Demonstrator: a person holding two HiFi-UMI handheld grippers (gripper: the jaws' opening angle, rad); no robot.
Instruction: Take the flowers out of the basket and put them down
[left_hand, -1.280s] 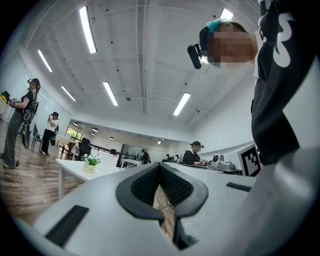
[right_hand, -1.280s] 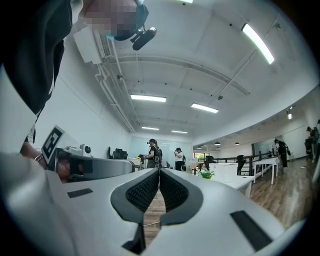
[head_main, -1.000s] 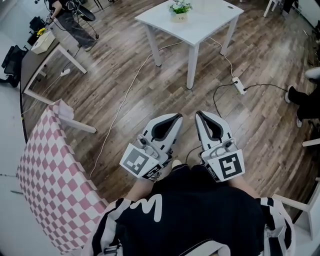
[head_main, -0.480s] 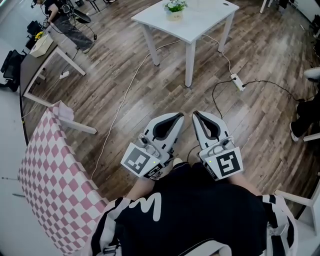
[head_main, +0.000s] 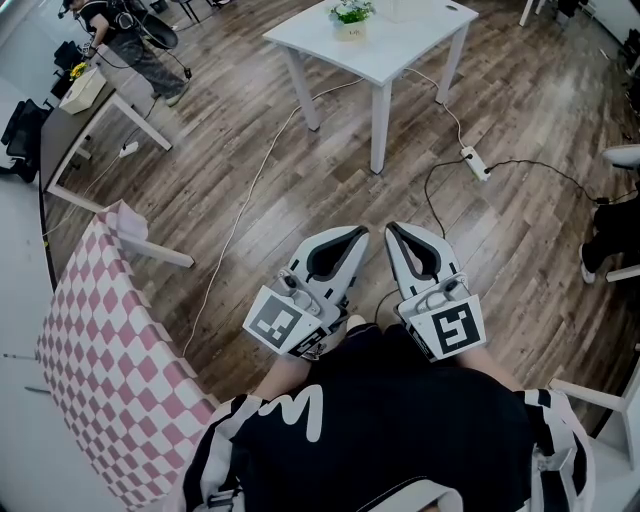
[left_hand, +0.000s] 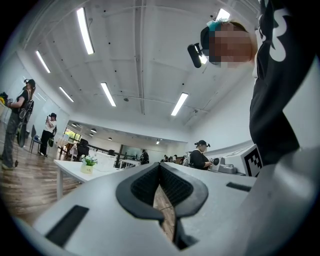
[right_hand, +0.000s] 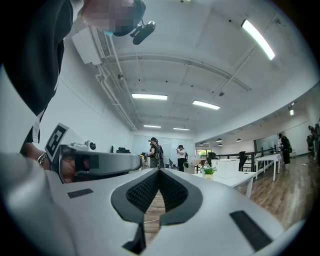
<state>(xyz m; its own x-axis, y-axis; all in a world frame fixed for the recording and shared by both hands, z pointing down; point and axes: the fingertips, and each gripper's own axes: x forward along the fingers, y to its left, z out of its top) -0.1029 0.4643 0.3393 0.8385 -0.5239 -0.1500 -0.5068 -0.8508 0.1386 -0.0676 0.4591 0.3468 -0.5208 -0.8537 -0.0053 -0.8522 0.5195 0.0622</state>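
Note:
A small pot of green-and-white flowers (head_main: 352, 14) stands on a white table (head_main: 400, 45) far ahead of me across the floor. It also shows small in the left gripper view as the flowers (left_hand: 90, 161) and in the right gripper view as the flowers (right_hand: 208, 170). My left gripper (head_main: 357, 233) and right gripper (head_main: 393, 229) are held side by side close to my body, pointing forward over the wooden floor. Both are shut with nothing between their pads, seen at the left gripper (left_hand: 160, 166) and the right gripper (right_hand: 159, 171). Whether the pot is a basket I cannot tell.
A table with a pink checked cloth (head_main: 95, 350) stands at my left. A white power strip (head_main: 477, 167) and cables (head_main: 250, 190) lie on the floor between me and the white table. A person (head_main: 125, 35) stands at the far left; a shoe (head_main: 622, 156) shows at the right edge.
The head view has shifted a little, bringing the white table slightly left. Both grippers keep their place and stay shut. The leg at the right edge has drawn back.

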